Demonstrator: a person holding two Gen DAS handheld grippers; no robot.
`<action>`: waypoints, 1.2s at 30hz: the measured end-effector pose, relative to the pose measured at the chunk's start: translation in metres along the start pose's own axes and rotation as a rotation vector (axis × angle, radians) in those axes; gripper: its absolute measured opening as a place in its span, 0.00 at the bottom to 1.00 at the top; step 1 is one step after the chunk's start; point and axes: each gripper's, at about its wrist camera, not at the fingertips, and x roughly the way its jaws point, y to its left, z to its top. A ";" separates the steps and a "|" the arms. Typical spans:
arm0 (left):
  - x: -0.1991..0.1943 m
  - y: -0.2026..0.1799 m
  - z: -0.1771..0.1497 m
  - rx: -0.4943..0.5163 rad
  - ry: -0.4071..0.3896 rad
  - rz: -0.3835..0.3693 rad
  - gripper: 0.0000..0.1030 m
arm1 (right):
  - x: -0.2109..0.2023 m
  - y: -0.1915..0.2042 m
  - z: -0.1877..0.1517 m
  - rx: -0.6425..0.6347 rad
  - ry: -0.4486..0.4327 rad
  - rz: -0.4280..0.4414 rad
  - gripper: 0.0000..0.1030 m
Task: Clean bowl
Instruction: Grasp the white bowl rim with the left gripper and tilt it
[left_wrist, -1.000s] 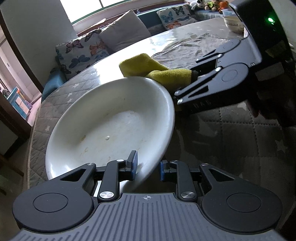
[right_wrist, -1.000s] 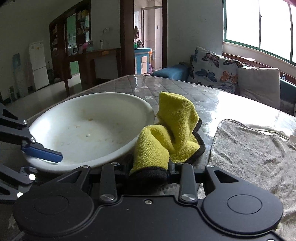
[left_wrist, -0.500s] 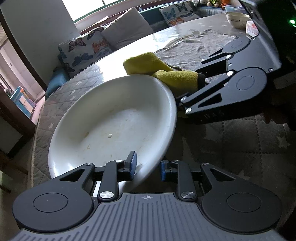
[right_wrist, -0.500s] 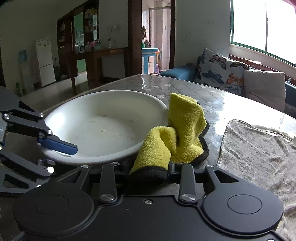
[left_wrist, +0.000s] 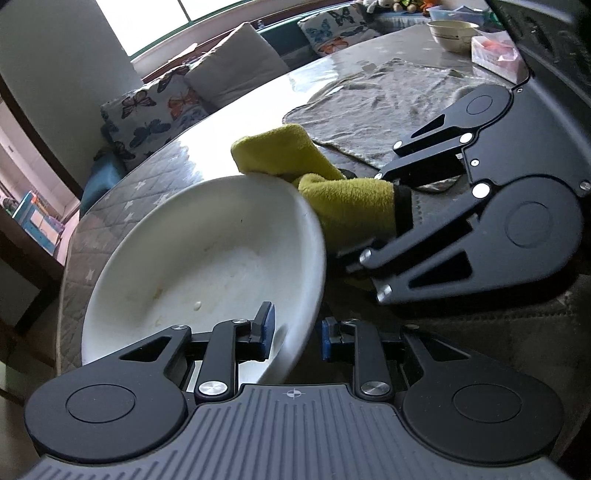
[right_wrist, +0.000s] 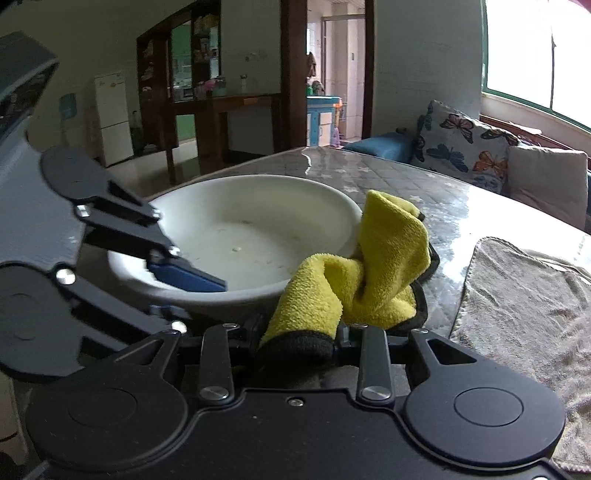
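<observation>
Left claw (left_wrist: 294, 334) clamped on the near rim of the white bowl (left_wrist: 207, 266), now tipped higher off the tabletop (right_wrist: 406, 184) than a second ago; right claw (right_wrist: 297, 334) pinched on the yellow cloth (right_wrist: 373, 280), now pressed against the far rim instead of lying beside it. Judged ready for wiping, with specks of residue still on the bowl floor. Visible only from the left wrist: a small bowl (left_wrist: 452, 33) and pink box (left_wrist: 496, 55) beyond the grey towel (left_wrist: 388, 107); only from the right: the cloth's black hem in the jaws.
</observation>
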 end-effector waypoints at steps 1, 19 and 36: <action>0.000 0.000 0.000 -0.002 -0.001 -0.004 0.21 | -0.001 0.000 0.000 -0.003 -0.001 0.003 0.35; -0.010 0.001 -0.016 0.025 -0.018 -0.041 0.18 | 0.016 -0.015 0.010 -0.044 -0.008 -0.033 0.35; -0.014 -0.002 -0.019 0.057 -0.010 -0.035 0.20 | 0.019 -0.012 0.006 -0.123 0.004 -0.010 0.35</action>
